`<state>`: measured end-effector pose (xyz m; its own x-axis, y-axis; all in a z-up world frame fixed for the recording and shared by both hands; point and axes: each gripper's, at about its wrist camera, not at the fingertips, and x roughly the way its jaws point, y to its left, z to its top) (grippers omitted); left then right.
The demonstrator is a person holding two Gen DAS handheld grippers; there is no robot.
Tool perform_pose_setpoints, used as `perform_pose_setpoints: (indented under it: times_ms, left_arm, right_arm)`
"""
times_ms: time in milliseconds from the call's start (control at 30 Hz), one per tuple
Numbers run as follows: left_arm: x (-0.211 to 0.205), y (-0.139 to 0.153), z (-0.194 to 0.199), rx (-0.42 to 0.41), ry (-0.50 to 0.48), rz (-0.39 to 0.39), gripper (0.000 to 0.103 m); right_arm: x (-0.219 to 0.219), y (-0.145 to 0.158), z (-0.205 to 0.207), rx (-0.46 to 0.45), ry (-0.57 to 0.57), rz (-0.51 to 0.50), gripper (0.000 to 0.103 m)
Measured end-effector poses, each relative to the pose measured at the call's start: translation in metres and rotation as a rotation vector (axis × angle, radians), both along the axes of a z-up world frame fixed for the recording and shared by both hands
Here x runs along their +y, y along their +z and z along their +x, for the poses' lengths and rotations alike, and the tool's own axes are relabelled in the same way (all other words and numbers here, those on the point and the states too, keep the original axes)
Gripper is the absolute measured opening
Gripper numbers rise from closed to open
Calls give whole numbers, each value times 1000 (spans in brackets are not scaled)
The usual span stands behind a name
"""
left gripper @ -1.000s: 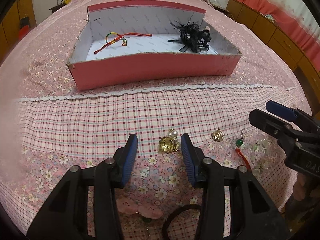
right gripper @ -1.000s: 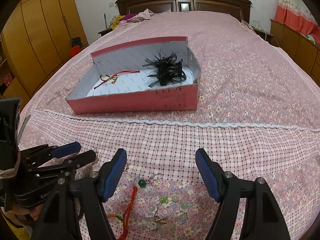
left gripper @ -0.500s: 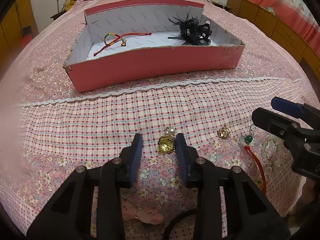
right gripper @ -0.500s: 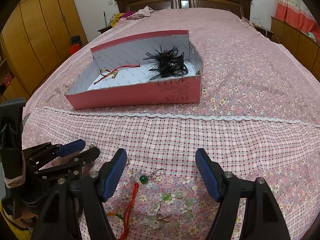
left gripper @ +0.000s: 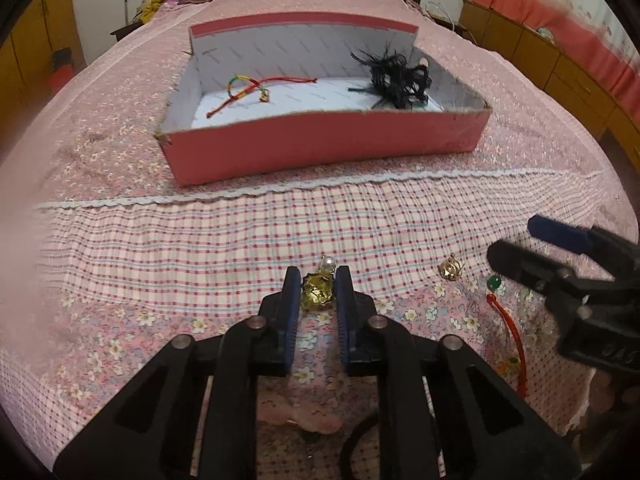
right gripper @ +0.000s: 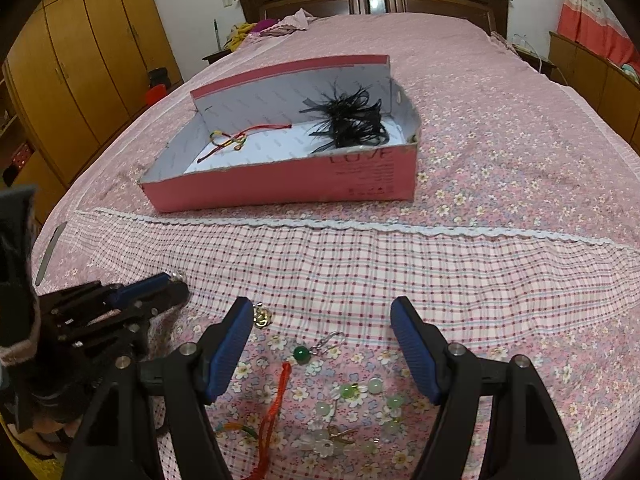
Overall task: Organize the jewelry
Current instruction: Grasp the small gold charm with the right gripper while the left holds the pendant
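The left gripper [left gripper: 319, 294] is closing on the gold earring [left gripper: 317, 290], to carry it to the pink box [left gripper: 320, 148]. The right gripper [right gripper: 320, 344] waits wide open near the box, holding nothing.

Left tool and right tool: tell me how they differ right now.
The left tool has its jaws nearly together and closing around a gold flower ornament; the right tool stands wide open. Nothing sits in the right tool's grip: a green bead charm and pale beads lie loose on the bedspread below it. Both have blue pads on black frames and point down at the bed.
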<state>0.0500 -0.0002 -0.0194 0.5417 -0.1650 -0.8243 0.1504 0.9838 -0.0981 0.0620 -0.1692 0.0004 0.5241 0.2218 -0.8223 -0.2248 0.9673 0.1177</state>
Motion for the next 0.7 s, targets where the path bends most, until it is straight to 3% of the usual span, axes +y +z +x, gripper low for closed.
perform_pose_setpoints:
  times_ms: [267, 533, 700]
  left_arm:
    - [16, 10, 1, -21, 42, -11, 9]
    - [23, 11, 0, -21, 56, -17, 9]
    - [24, 12, 0, -23, 57, -19, 9]
  right_arm:
    - [19, -13, 1, 29, 62, 10, 72]
    - [33, -28, 5, 59, 91, -33, 48]
    - [39, -31, 4, 49, 120, -55, 22]
